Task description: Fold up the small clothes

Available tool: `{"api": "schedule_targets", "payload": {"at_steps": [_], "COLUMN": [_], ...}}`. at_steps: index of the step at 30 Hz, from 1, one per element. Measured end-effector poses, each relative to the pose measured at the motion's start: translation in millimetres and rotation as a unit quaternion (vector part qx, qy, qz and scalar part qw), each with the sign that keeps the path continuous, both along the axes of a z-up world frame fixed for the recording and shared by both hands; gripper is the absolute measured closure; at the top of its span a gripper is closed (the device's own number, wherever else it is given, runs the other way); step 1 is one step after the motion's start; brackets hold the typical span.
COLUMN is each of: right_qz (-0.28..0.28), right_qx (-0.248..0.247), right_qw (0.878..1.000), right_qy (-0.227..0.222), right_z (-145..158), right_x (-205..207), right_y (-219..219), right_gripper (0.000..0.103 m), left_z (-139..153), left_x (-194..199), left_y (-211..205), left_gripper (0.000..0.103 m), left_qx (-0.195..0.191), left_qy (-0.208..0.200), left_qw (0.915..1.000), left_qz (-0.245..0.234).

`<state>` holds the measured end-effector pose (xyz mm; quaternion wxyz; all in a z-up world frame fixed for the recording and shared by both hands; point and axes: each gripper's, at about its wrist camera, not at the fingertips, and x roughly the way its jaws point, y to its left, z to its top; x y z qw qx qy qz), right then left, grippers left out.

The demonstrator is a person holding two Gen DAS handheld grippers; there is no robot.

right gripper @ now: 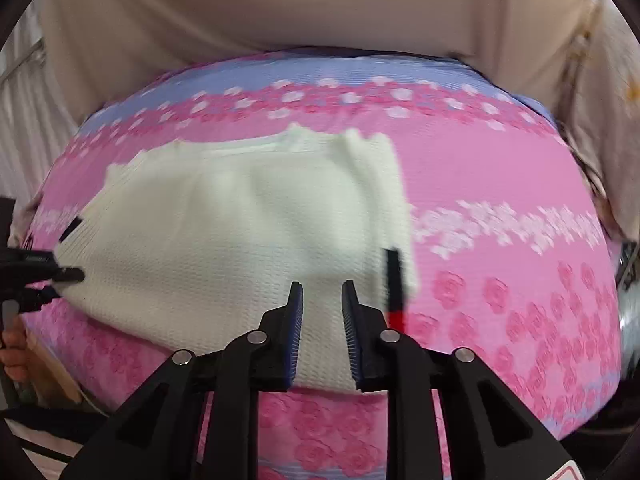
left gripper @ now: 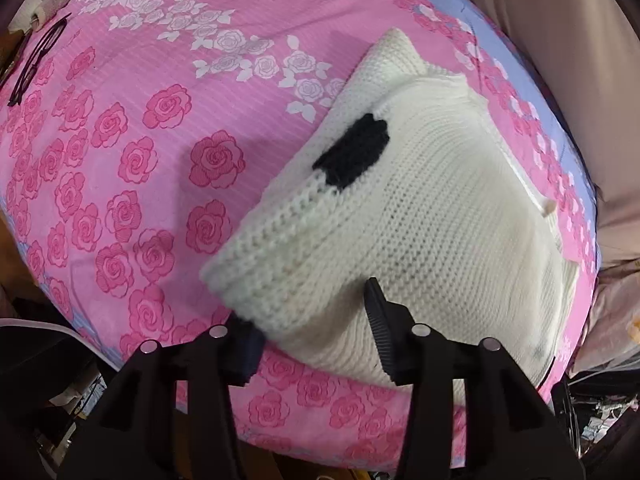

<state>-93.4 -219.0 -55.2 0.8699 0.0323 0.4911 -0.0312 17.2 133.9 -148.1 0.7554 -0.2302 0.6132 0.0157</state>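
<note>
While both claws sit at the near hem, the cream knit sweater [left gripper: 400, 208] lies flat on the pink rose bedsheet [left gripper: 120, 140], running away from me toward the beige curtain [right gripper: 280, 12].

Left claw [left gripper: 308, 320]: spread wide. One finger is tucked under the ribbed corner, the other rides on top, so the lifted corner sits between the jaws. Not clamped as far as I can tell. A black knit patch [left gripper: 352, 156] lies just ahead of it.

Right claw [right gripper: 322, 308]: jaws apart with a narrow gap, hovering over the near edge of the sweater [right gripper: 248, 232]; nothing pinched. A black-and-red strip [right gripper: 394, 288] sits just to its right at the garment's side edge; too blurred to identify. In this view the left claw [right gripper: 60, 280] shows far off to my left, at the opposite near corner.

Key relation: the near hem runs left-right between the two claws and the body extends straight ahead. Left is nearer to a grip, already straddling its corner; right needs to drop and shift right to reach its own. My read: close both, then carry the hem forward.

Eyeglasses [left gripper: 36, 60] lie well away to the left, clear of the fold path.
</note>
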Motion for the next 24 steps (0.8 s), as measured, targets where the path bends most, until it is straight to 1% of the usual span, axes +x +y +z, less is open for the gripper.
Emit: {"api": "schedule_targets", "payload": {"at_steps": [1,3,7,9,11,12,14,15,16,17,18,19,21,24], "right_qz": [0.022,0.051,0.076,0.082,0.08,0.078,0.074,0.074,0.074,0.076,0.078,0.08,0.082,0.083], "right_qx": [0.01,0.032,0.05,0.044,0.042,0.043,0.047,0.047,0.045,0.043,0.04,0.038,0.036,0.041], "right_qw": [1.0,0.998,0.994,0.992,0.99,0.99,0.99,0.99,0.99,0.99,0.99,0.99,0.99,0.99], "right_qy": [0.006,0.02,0.055,0.082,0.104,0.112,0.111,0.112,0.113,0.113,0.112,0.111,0.108,0.105], "right_z": [-2,-13,-40,-55,-68,-73,-75,-76,-76,-77,-78,-79,-80,-80], "right_x": [11,34,69,77,79,78,77,78,78,79,79,79,81,82], "right_y": [14,42,71,84,87,86,85,85,85,86,87,87,88,88], "right_gripper": [0.092,0.093,0.096,0.096,0.096,0.096,0.096,0.096,0.096,0.096,0.097,0.097,0.097,0.097], "left_z": [-3,-8,-13,-14,-14,-15,-15,-15,-14,-12,-10,-6,2,29], "left_x": [2,7,12,14,15,15,15,15,15,13,13,13,16,13], "left_y": [0,-1,-3,-4,-3,-3,-1,-2,-3,-1,-3,-5,-12,-28], "left_gripper": [0.056,0.056,0.056,0.056,0.056,0.056,0.057,0.061,0.069,0.073,0.083,0.088,0.091,0.092], "left_qx": [0.0,0.0,0.001,0.003,0.004,0.002,0.001,0.0,-0.002,-0.005,-0.01,-0.014,-0.017,-0.009], "left_qy": [0.004,0.009,0.012,0.012,0.013,0.014,0.013,0.012,0.009,0.007,0.004,-0.002,-0.016,-0.055], "left_qw": [1.0,0.9999,0.9998,0.9997,0.9997,0.9997,0.9998,0.9998,0.9999,0.9999,0.9999,0.9999,0.9997,0.9979], "left_qz": [0.002,0.007,0.018,0.02,0.018,0.018,0.017,0.015,0.01,0.007,0.004,0.0,-0.006,-0.035]}}
